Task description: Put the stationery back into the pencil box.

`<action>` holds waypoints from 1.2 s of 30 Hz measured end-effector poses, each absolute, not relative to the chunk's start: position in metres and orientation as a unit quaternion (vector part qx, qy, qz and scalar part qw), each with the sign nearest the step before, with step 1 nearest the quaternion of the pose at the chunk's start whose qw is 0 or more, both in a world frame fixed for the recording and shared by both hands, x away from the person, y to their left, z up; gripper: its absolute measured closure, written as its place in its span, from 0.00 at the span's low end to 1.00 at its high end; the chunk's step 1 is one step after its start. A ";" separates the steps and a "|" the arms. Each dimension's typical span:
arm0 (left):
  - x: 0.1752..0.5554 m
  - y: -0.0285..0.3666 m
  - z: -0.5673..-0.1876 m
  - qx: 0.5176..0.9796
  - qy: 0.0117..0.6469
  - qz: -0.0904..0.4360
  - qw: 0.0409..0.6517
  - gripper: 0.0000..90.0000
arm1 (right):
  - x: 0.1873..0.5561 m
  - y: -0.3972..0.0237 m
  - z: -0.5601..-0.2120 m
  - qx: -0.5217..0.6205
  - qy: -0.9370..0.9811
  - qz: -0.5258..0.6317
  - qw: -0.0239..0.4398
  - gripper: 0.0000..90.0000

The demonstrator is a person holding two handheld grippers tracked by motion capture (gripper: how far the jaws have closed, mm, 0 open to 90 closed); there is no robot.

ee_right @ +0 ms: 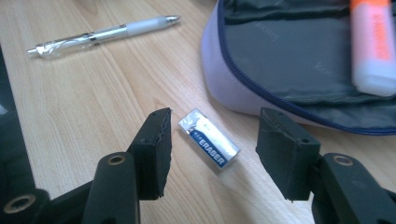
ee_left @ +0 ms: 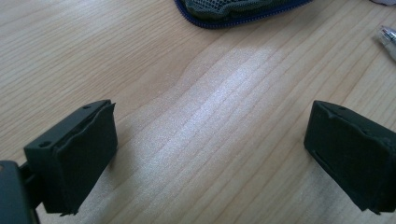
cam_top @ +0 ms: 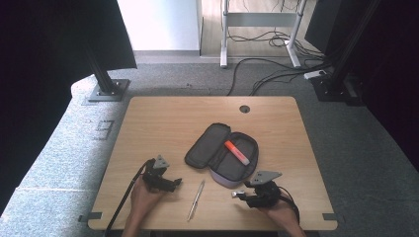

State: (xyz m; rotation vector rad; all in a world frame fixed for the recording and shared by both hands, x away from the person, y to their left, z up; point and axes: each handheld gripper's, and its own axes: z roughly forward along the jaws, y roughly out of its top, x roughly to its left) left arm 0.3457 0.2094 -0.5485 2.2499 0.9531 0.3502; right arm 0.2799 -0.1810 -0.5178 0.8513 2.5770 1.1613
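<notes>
Right claw (ee_right: 212,149) half-open astride the eraser (ee_right: 208,144), not gripping; it looks light, firm, slick-sleeved: pinch its long sides. Left claw (ee_left: 208,154) wide, empty.

Your eraser (ee_right: 208,144) lies on the table (cam_top: 163,118) between the right gripper (ee_right: 212,154) jaws; pencil case (ee_right: 299,60) at two o'clock, pen (ee_right: 100,34) at ten.

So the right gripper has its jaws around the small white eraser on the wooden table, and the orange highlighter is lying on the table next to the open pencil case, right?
Not quite: the orange highlighter lies inside the open grey pencil case, not beside it, as the right gripper view shows. The rest holds: the right gripper has open jaws either side of the small white eraser on the wooden table.
</notes>
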 end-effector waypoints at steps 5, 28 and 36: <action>0.346 0.209 -0.549 0.860 0.365 0.134 0.330 0.03 | 0.281 -0.177 -0.526 0.283 0.872 0.391 0.085 0.50; 0.346 0.209 -0.549 0.860 0.364 0.134 0.330 0.03 | 0.279 -0.167 -0.545 0.268 0.879 0.387 0.075 0.56; 0.346 0.209 -0.549 0.860 0.364 0.134 0.330 0.03 | 0.276 -0.160 -0.546 0.255 0.882 0.385 0.095 0.77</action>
